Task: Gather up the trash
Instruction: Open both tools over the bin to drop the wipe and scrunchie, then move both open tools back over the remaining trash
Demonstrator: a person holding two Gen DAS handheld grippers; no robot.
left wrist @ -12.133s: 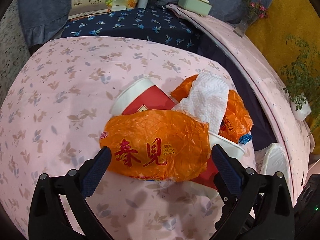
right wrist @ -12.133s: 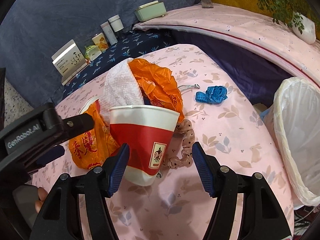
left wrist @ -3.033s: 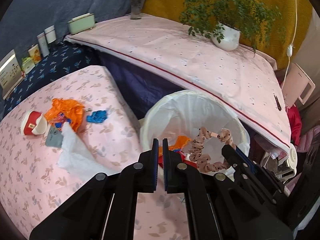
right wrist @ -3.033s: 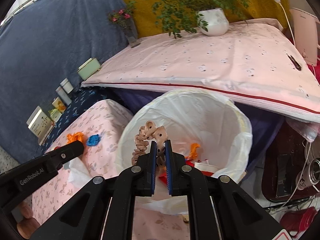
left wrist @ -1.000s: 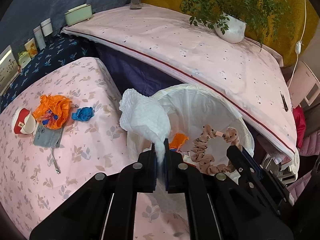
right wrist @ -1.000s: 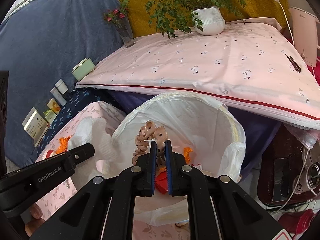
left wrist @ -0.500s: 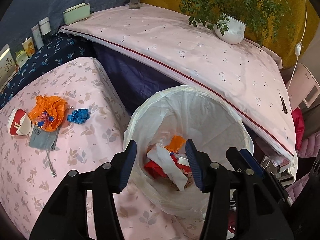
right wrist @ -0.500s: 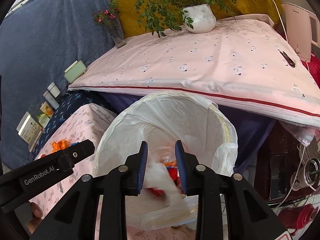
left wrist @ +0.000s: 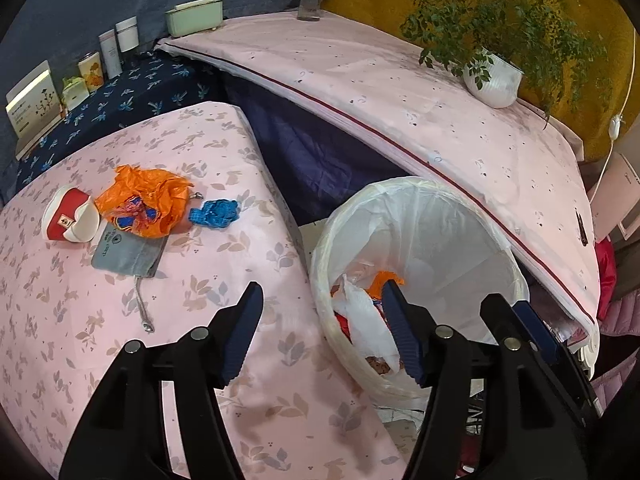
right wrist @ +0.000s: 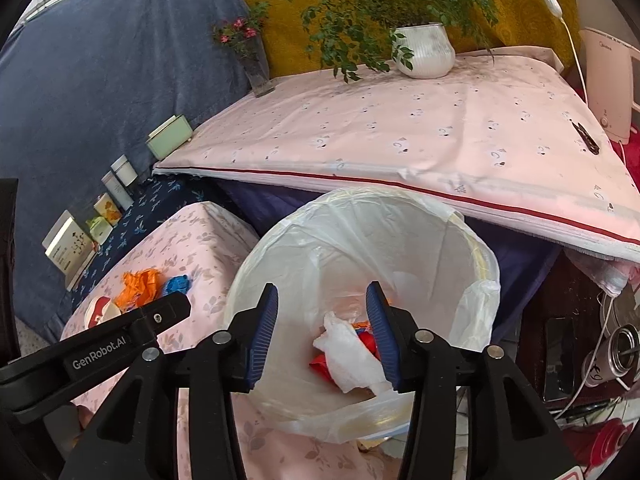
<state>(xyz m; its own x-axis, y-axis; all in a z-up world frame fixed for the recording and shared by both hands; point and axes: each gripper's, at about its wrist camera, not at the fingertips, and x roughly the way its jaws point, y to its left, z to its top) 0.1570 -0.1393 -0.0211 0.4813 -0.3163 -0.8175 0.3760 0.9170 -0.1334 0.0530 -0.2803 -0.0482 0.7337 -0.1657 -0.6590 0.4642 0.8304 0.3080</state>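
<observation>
Left wrist view looks down over the pink leaf-print surface (left wrist: pixel 248 264) and the white-lined trash bin (left wrist: pixel 472 216) just beside its edge. The left hand-held gripper (left wrist: pixel 322 308) has just been opening; its blue-padded jaws stand wide with nothing between them, one over the cloth and one over the bin's rim. Inside the bin lie a white paper towel (left wrist: pixel 366 316) and scraps of orange and red. On the surface, well apart from the bin, remain a crumpled orange plastic bag (left wrist: pixel 148 200), a red-and-white paper cup (left wrist: pixel 70 220) on its side touching it, a grey pouch (left wrist: pixel 128 254) partly under the bag, and a small blue crumpled item (left wrist: pixel 216 212) just beside the bag.

Right wrist view shows the right hand-held gripper (right wrist: pixel 322 310) above the bin's mouth (right wrist: pixel 400 220). Its jaws have also just been opening and hold nothing; the towel (right wrist: pixel 348 356) lies below them in the bin, on red and orange trash.
</observation>
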